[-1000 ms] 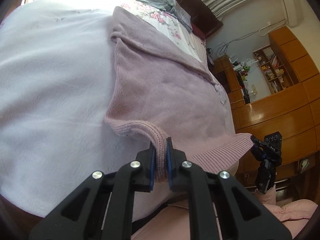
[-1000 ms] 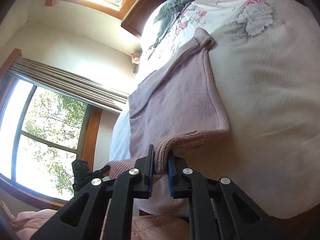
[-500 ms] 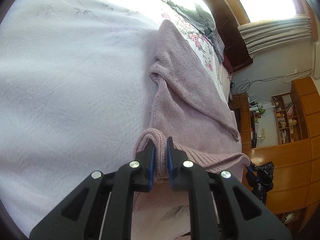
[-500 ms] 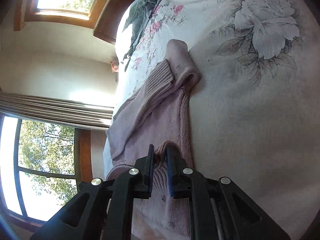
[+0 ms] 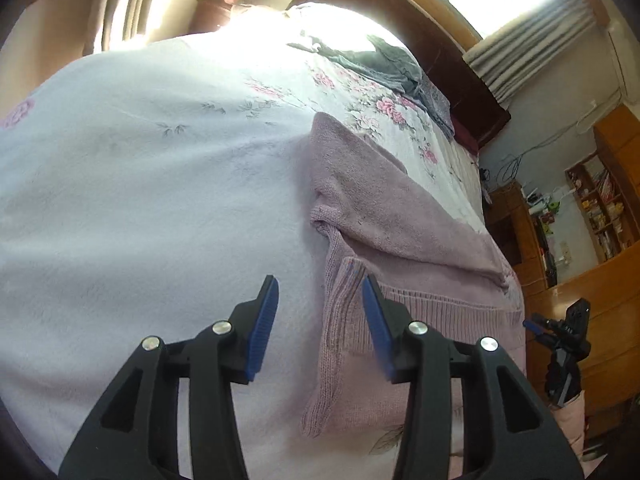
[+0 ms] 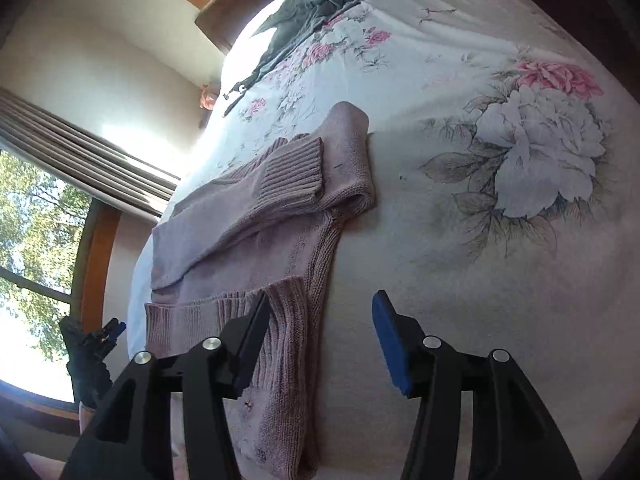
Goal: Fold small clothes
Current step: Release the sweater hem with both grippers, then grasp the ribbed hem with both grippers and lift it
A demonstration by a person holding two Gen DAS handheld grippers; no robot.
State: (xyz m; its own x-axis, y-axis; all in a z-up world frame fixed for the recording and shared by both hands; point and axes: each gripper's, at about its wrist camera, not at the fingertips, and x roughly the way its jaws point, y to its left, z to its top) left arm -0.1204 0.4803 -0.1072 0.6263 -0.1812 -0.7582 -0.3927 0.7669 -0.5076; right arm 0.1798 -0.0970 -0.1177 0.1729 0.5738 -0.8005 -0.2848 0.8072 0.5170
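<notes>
A pale pink knitted sweater point(image 5: 404, 240) lies flat on a bed covered by a white floral bedspread point(image 5: 152, 184), partly folded. Seen from the right gripper point(image 6: 316, 320), one sleeve with its ribbed cuff point(image 6: 292, 172) is laid across the body ahead of the fingers, and the ribbed hem point(image 6: 280, 320) is doubled up over the lower body, touching the inner side of the left-hand finger. Both pairs of fingers are spread wide and hold nothing. The left gripper point(image 5: 320, 308) hovers over the sweater's near left edge, which runs between its fingers. The sleeve and bottom folds look done; a final fold into a compact bundle probably remains. A dark garment point(image 6: 304, 16) lies well beyond, near the headboard.
</notes>
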